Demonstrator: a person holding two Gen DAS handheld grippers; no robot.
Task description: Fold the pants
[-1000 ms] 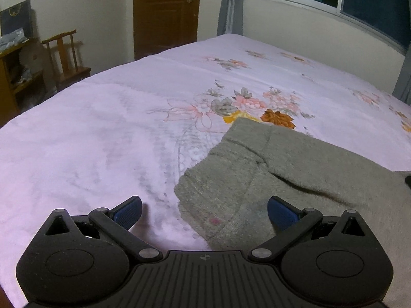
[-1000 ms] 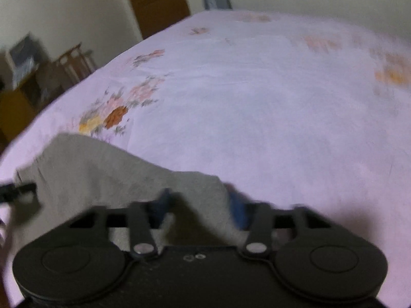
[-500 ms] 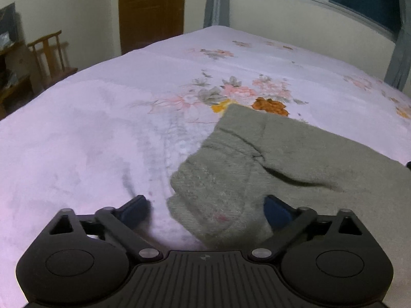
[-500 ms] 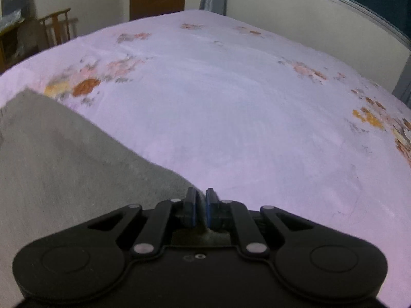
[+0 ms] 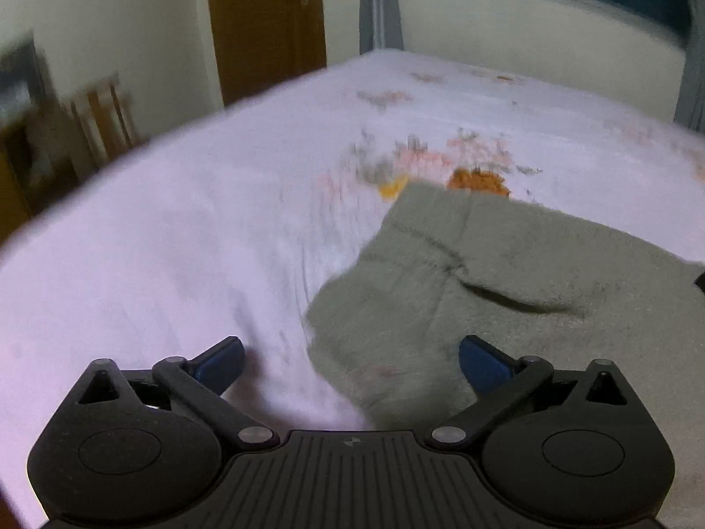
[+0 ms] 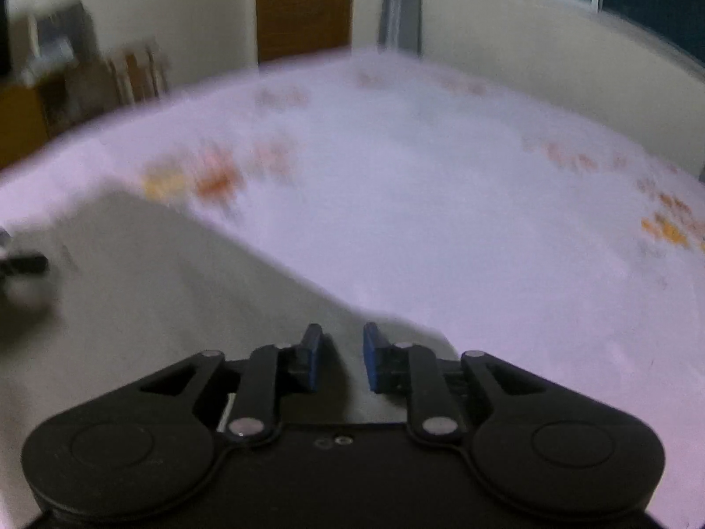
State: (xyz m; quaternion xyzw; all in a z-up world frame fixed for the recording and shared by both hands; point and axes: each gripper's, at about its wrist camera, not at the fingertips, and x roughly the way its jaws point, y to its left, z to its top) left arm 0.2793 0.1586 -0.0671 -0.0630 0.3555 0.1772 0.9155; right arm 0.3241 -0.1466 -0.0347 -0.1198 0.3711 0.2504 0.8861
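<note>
Pants (image 6: pixel 145 308), right hand-held gripper (image 6: pixel 341 363) now parted.

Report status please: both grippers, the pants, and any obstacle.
Left gripper open, over pants edge. Right gripper partly open, fabric between fingers, not clamped. Nothing in the way.

Pants (image 5: pixel 506 291) cut off right; bedspread (image 6: pixel 440 203) print blurred.

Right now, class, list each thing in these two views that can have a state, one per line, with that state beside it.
left gripper: open wide, empty, fingers straddling the pants' near corner.
right gripper: open a little, cloth in the gap, not pinched.
pants: lying on the bed, partly folded, one crease across.
bedsheet: spread, lightly wrinkled.
door: shut.
</note>
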